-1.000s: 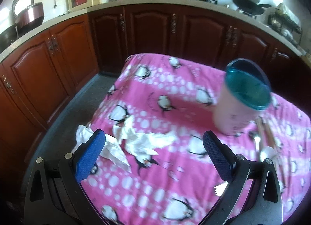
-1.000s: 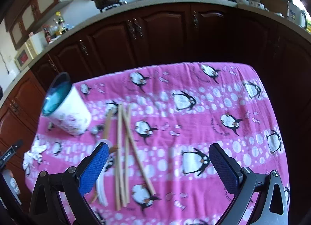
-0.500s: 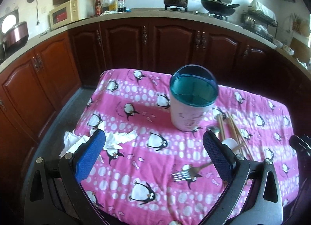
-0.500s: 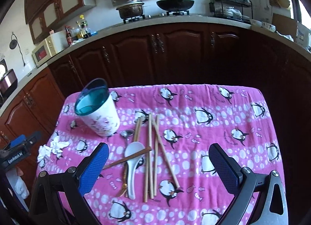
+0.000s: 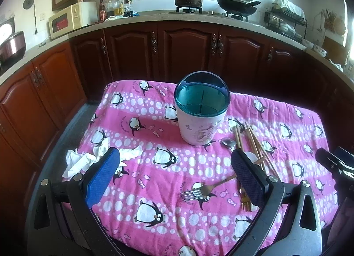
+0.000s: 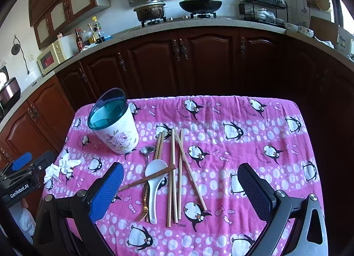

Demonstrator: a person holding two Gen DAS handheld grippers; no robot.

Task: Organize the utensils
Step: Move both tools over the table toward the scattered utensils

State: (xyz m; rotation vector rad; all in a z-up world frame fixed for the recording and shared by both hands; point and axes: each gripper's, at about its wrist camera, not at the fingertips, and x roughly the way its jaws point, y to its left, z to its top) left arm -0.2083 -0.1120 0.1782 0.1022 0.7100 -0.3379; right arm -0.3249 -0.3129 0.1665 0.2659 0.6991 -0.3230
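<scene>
A white floral utensil holder (image 5: 201, 116) (image 6: 115, 126) with a teal divided rim stands upright on the pink penguin cloth. To its right lie several wooden chopsticks (image 6: 179, 174) (image 5: 254, 141), a white ceramic spoon (image 6: 154, 185), a metal spoon (image 6: 147, 151) (image 5: 229, 143) and a wooden-handled fork (image 5: 199, 192) (image 6: 152, 176). My left gripper (image 5: 174, 174) hovers open near the cloth's front edge, nothing between its blue pads. My right gripper (image 6: 180, 189) is open too, above the near ends of the utensils.
Crumpled white tissue (image 5: 88, 158) (image 6: 62, 166) lies at the cloth's left edge. Dark wooden cabinets (image 5: 183, 52) and a counter with a pot, a wok, bottles and a microwave curve behind the table. The left gripper's body (image 6: 20, 178) shows at the left of the right wrist view.
Both grippers have pulled back and risen, so the whole table now shows. The left view has swung right, bringing the holder to centre. Nothing on the cloth has moved.
</scene>
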